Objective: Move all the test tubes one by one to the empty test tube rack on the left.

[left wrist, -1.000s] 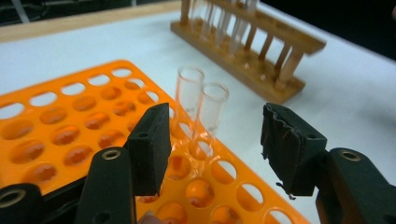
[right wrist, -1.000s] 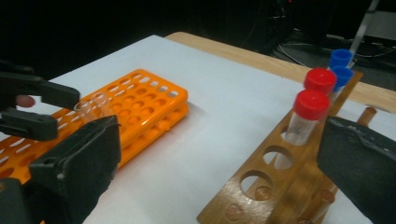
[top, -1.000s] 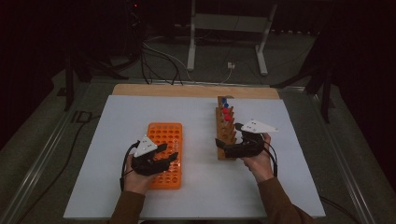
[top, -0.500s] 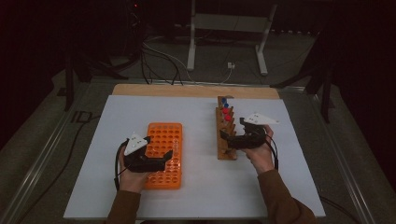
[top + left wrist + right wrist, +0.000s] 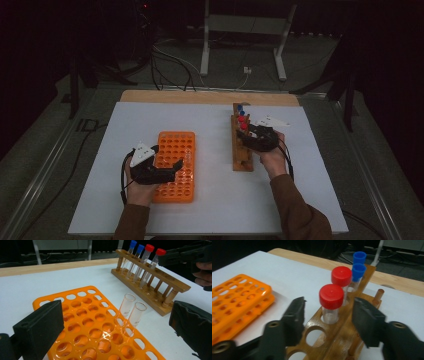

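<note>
Now the right claw (image 5: 328, 320) is narrowing around, not yet touching, the near red-capped tube (image 5: 331, 302) in the wooden rack (image 5: 342, 337), while the left claw (image 5: 117, 322), wide and empty, is waiting over the orange rack (image 5: 97, 332).

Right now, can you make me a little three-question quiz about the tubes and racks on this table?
1. How many capped tubes stand in the wooden rack?
2. True or false: the two uncapped tubes stand in the orange rack.
3. Which tube do the right tongs straddle: A) the nearest red-capped tube, B) a blue-capped tube, C) an uncapped one?

Key:
1. Four: two red-capped, two blue-capped.
2. True.
3. A. Its jaws have just been closing on either side of it, and the pads do not yet press on it.
</note>
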{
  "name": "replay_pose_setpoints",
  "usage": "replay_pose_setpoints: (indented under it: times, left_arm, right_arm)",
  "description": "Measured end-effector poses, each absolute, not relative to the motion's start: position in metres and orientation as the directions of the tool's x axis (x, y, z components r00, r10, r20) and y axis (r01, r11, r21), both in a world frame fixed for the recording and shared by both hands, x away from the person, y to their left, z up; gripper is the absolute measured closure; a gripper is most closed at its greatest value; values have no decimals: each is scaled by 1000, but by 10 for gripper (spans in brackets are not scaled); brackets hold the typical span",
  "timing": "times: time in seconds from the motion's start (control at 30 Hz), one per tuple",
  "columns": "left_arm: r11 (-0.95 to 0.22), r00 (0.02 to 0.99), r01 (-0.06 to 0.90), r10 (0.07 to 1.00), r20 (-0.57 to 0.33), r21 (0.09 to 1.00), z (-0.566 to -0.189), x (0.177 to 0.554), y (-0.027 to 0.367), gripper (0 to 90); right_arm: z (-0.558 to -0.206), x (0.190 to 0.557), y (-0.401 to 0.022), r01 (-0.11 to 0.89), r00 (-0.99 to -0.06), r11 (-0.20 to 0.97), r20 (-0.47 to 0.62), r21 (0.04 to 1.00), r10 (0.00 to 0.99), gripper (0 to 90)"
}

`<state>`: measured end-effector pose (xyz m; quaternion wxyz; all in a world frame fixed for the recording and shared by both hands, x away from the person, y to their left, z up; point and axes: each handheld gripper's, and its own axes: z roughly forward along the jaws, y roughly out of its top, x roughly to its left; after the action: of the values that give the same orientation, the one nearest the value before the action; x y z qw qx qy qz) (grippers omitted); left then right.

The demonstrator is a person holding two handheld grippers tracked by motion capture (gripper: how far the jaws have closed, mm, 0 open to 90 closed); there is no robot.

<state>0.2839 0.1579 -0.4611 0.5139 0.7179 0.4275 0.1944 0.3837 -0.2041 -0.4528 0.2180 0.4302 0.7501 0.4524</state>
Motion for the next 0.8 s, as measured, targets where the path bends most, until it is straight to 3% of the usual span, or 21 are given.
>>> replay_pose_setpoints:
  times: [0.5,0.8]
  left_arm:
    - [-112,559,419,814,-158,901,-463,285,157,5]
    - [-105,552,418,819,-160,903,-463,284,159,5]
  right_arm:
    - [-462,393,-199,458,-511,220,52,861,858,731]
    - [-457,388,-198,429,-520,232,29,873,853,745]
